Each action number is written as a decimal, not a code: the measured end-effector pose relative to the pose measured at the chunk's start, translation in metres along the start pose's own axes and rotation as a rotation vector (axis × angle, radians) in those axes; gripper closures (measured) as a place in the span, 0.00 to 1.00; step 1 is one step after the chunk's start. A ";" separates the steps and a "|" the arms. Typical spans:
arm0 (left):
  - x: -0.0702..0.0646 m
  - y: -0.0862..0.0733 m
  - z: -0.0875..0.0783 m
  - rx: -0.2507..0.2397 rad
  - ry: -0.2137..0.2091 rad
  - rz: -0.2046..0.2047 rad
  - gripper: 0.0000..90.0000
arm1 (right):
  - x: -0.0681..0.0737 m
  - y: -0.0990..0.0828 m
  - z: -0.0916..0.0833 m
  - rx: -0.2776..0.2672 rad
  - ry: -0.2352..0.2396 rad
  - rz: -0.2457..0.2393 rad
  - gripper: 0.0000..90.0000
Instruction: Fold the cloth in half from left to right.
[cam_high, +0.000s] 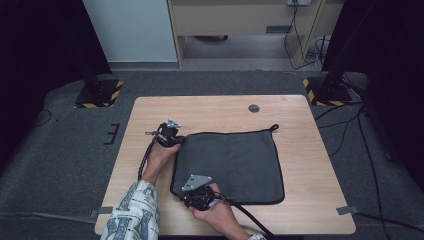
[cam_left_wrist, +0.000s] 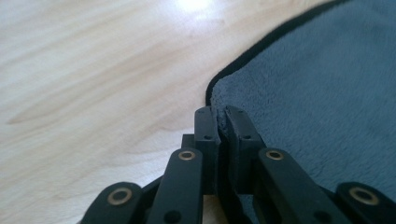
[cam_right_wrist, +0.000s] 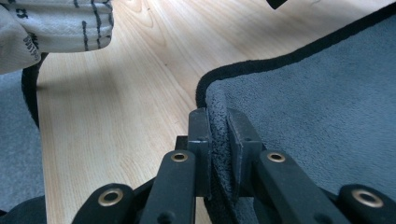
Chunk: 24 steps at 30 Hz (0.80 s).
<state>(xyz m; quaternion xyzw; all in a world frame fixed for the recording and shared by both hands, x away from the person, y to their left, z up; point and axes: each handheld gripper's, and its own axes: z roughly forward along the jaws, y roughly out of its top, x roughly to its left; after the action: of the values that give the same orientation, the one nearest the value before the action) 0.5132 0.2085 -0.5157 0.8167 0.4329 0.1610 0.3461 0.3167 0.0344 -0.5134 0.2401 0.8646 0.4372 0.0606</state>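
With both claws pinching its left-side corners, left gripper at 10 o'clock & right gripper at 7, the dark grey microfibre cloth with black hem lies flat mid-table, probably ready for folding.

My dark grey cloth with black edging lies flat on the table, its two left corners pinched up.

Black linked fingers with brass rivets, grey three-cornered plate, black cables, patterned white sleeve
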 end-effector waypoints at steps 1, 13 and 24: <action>-0.001 0.003 -0.003 -0.010 0.006 -0.002 0.94 | 0.000 0.001 -0.001 -0.005 -0.006 -0.003 0.91; -0.012 0.042 -0.043 -0.069 -0.001 0.004 0.94 | 0.001 0.013 -0.031 -0.096 -0.052 -0.011 0.91; -0.005 0.056 -0.058 -0.082 -0.018 -0.011 0.94 | 0.013 0.035 -0.045 -0.160 -0.090 -0.043 0.92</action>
<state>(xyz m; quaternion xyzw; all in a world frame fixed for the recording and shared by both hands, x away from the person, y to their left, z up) 0.5114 0.2073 -0.4351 0.8008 0.4273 0.1692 0.3841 0.3039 0.0248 -0.4571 0.2354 0.8283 0.4921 0.1278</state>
